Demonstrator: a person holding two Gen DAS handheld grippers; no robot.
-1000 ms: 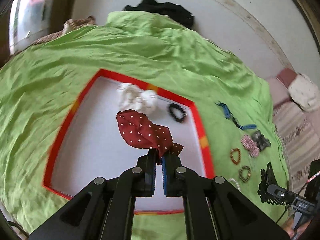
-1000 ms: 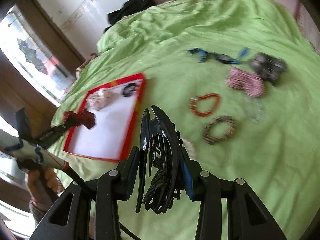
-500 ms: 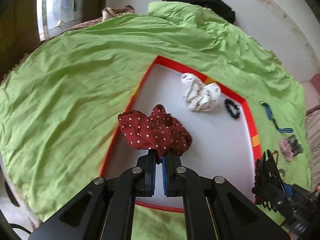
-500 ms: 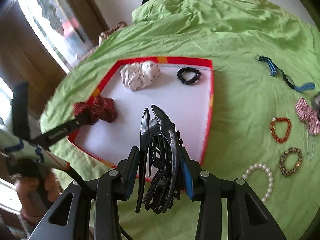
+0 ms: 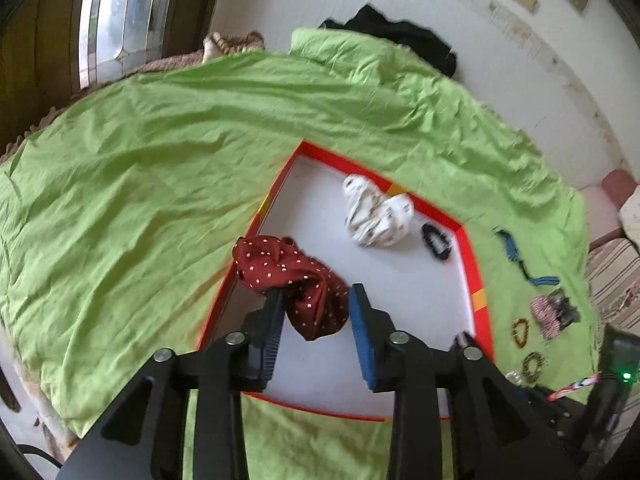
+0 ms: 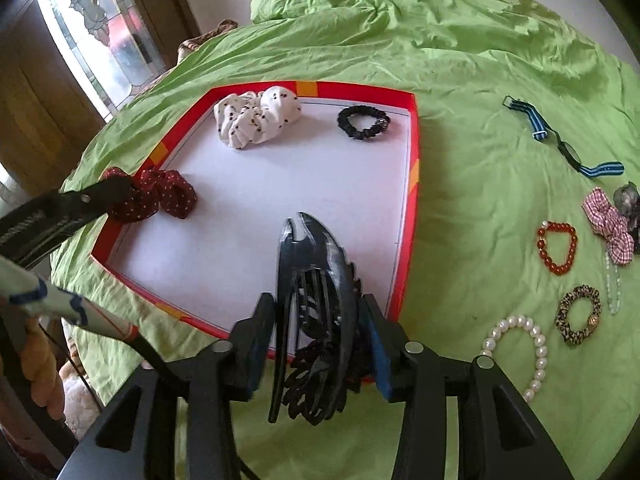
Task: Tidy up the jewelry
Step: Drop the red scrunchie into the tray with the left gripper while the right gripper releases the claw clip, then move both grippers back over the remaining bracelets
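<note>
Left wrist view is showing the red dotted scrunchie (image 5: 296, 280) sitting at the near left edge of the red-rimmed tray (image 5: 466, 232), part of it draping over the rim toward the green bedsheet (image 5: 132, 184). Deeper in the tray, a white patterned scrunchie (image 5: 376, 216) and a small black hair tie (image 5: 436, 240) are lying near the far rim. To do this release well, the scrunchie is probably needing a nudge inward so that none of it is hanging over the edge, and the fingers should be clearing the cloth fully before lifting away. The left gripper (image 5: 316, 312) is opening, its jaws moderately apart with the scrunchie loosely between them and the blue pad on the right side already clear of the fabric.

Right wrist view is showing the black claw clip (image 6: 316, 320) standing upright between the jaws of the right gripper (image 6: 316, 320), hovering over the near right corner of the tray. Those jaws are opening too, at a middling width; a thin gap is showing on both sides of the clip, so I cannot tell whether the pads are gripping it. Setting it down on bare white floor, apart from the scrunchies, seems wise.

Outside the tray, a pearl bracelet (image 6: 520, 352), a leopard scrunchie (image 6: 580, 314), a red bead bracelet (image 6: 558, 246), a pink gingham scrunchie (image 6: 610, 224) and a blue striped strap (image 6: 560, 136) are waiting on the sheet
</note>
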